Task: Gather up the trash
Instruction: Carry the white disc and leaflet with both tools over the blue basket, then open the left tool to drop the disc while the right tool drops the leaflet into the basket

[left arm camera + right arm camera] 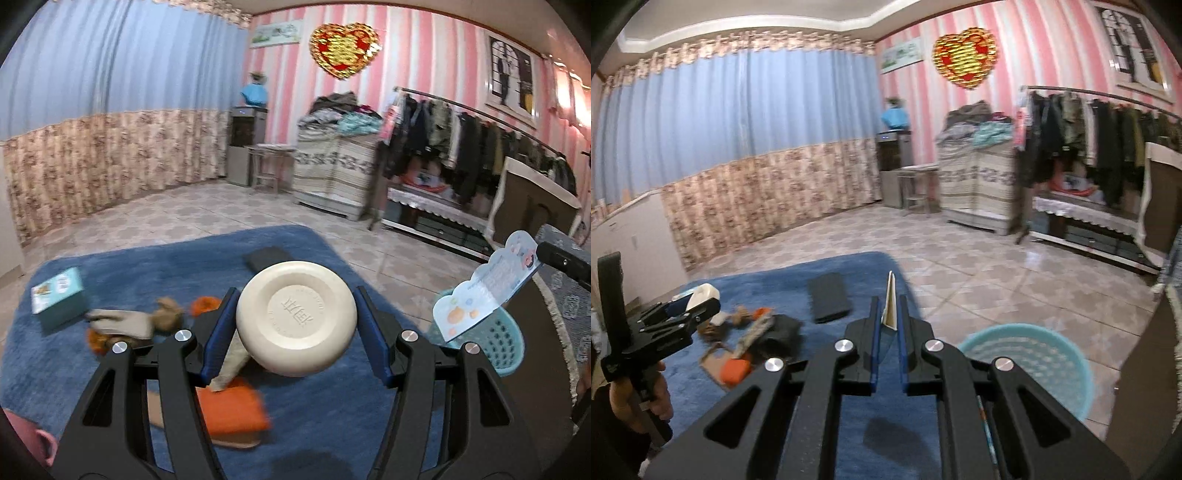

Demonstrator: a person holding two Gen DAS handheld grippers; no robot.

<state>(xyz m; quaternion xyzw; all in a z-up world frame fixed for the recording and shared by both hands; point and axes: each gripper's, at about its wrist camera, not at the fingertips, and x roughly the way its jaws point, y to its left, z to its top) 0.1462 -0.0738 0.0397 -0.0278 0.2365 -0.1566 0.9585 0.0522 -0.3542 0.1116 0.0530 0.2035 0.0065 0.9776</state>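
Observation:
My left gripper [295,291] is shut on a cream round bowl [295,325], whose underside faces the camera above the blue rug [332,406]. In the right wrist view the same gripper [698,304] shows at the left with the bowl [701,295], held by a hand [639,398]. My right gripper [889,297] is shut on a thin card [890,284] seen edge-on. In the left wrist view the card [487,288] is pale blue and cloud-shaped, hanging from the right gripper [541,254] over a teal perforated basket [506,343]. The basket [1027,365] stands on the tiles to the right of the rug.
On the rug lie a teal box [57,297], a beige soft toy [129,321], an orange pad [229,410] and a black flat pad [267,256]. Dark furniture [532,214] stands at the right. A clothes rack [461,147] and a covered cabinet [332,173] line the striped wall.

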